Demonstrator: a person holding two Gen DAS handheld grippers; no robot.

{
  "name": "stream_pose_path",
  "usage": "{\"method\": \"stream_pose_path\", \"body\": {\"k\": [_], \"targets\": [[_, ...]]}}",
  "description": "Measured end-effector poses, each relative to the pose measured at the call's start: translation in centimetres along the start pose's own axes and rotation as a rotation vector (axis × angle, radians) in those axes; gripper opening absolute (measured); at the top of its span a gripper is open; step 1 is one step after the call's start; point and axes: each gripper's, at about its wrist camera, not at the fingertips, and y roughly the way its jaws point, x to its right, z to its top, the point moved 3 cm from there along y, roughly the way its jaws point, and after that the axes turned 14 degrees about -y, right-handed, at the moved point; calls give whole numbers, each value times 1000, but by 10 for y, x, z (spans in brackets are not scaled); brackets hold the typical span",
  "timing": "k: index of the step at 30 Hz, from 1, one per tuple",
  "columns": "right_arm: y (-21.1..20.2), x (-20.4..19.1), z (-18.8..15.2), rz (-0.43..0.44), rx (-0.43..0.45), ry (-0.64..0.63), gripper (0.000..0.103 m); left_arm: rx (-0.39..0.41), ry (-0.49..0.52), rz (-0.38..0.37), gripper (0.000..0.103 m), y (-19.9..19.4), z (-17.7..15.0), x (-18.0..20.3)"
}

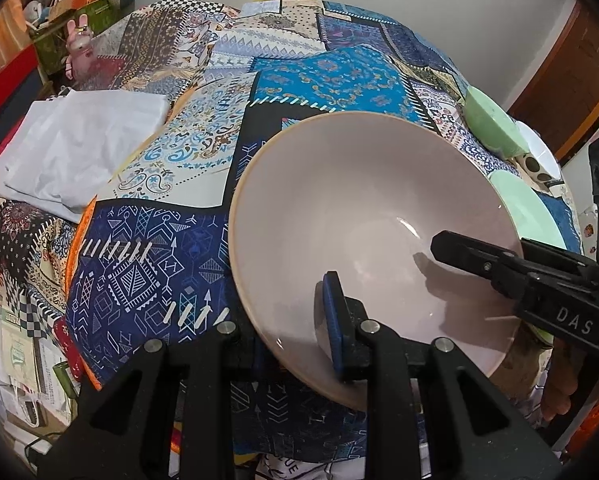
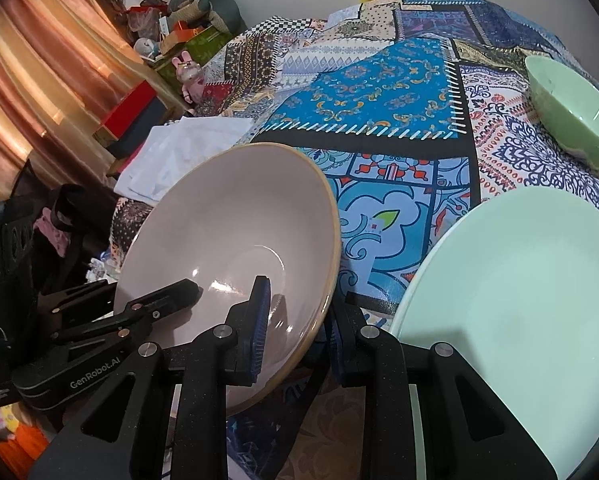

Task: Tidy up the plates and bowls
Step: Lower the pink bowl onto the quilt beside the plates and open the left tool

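A large pale pink bowl (image 1: 339, 208) with a tan rim is held tilted above the patchwork tablecloth (image 1: 147, 272). My left gripper (image 1: 295, 340) is shut on its near rim, one blue pad inside the bowl and the other finger behind the wall. My right gripper (image 2: 297, 332) is shut on the pink bowl (image 2: 235, 216) at another part of the rim, and its black finger also shows in the left wrist view. A mint green plate (image 2: 519, 300) lies to the right. A mint green bowl (image 2: 571, 108) stands farther back on the right.
A folded white cloth (image 1: 71, 148) lies at the table's left side. Boxes, a pink rabbit figure (image 1: 79, 40) and clutter stand beyond the far left corner, with curtains (image 2: 39, 80) behind. A dotted dish (image 1: 535, 164) sits near the green bowl.
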Motion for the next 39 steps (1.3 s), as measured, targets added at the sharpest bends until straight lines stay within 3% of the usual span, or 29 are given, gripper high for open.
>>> {"method": "stream_pose_path", "body": {"k": [7,21,26,31,36,39], "targets": [[2,3,5,-12,-15,-5,26,0,5,8,25,2,0,0],[-54,19,6,-64,99,-34,28,58,45,58,30,-24,-3,12],[-83,39,0,-97,135,-19,31,121,75,100,41,-44,1,14],[-113,67,-8,-169,162,0,36,163,83,87,49,-67,10,25],[-137,97,-13,-219,181,38,41,216,112,50,72,-86,25,58],[-147,111,-12,-216,191,63,41,226,136,14,80,-86,33,81]]}}
